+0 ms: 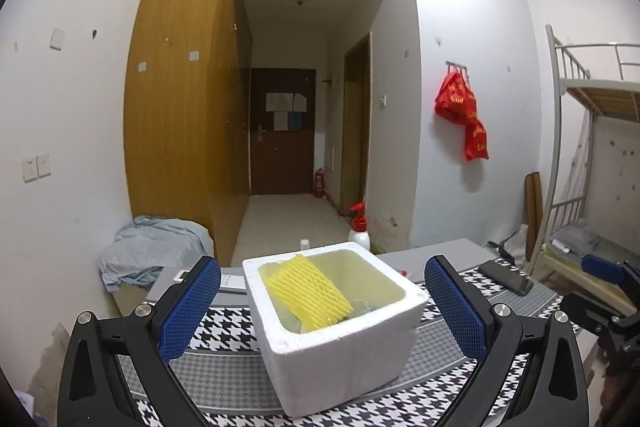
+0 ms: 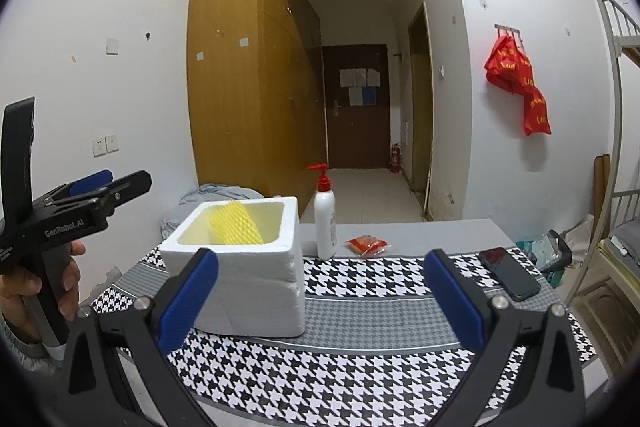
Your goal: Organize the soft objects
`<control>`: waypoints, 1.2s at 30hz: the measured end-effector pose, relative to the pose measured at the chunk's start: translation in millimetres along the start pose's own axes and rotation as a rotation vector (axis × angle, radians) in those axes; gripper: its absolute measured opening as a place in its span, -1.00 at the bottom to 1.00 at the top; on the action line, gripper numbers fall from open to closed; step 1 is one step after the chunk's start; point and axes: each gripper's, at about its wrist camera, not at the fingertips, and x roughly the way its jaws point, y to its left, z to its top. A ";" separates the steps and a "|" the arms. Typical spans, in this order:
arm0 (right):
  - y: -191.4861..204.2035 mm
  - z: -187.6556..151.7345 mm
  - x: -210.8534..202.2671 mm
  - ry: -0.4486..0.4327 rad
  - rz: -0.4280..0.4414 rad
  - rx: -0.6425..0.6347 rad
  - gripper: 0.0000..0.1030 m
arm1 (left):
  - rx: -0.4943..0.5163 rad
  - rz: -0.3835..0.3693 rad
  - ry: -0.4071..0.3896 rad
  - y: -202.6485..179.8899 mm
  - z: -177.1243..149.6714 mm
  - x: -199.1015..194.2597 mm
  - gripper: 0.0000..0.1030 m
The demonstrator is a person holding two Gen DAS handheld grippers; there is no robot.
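Left gripper (image 1: 322,307) and right gripper (image 2: 320,299) both spread, empty; yellow foam net (image 1: 308,297) already lies stowed inside the styrofoam box (image 1: 340,351)

The foam box (image 2: 240,267) stands at 10 o'clock on the tabletop (image 2: 360,311) in the right wrist view, its top open, a yellow net (image 2: 234,227) leaning inside and filling the left part of the cavity. Just beside its right wall, at 12 o'clock, the pump bottle (image 2: 325,217) stands upright, with a red packet (image 2: 367,245) near it. A phone (image 2: 509,273) lies flat at 2 o'clock. The patterned cloth between box and phone lies bare.
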 end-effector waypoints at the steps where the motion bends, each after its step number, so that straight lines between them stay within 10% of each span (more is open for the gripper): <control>1: 1.3 -0.5 -1.7 -0.003 0.002 -0.001 1.00 | 0.001 -0.003 -0.002 0.2 -1.1 -3.8 0.98; 36: 55.1 -41.7 -68.8 -0.047 0.072 -0.015 1.00 | -0.030 0.000 -0.093 11.0 -53.4 -113.9 0.98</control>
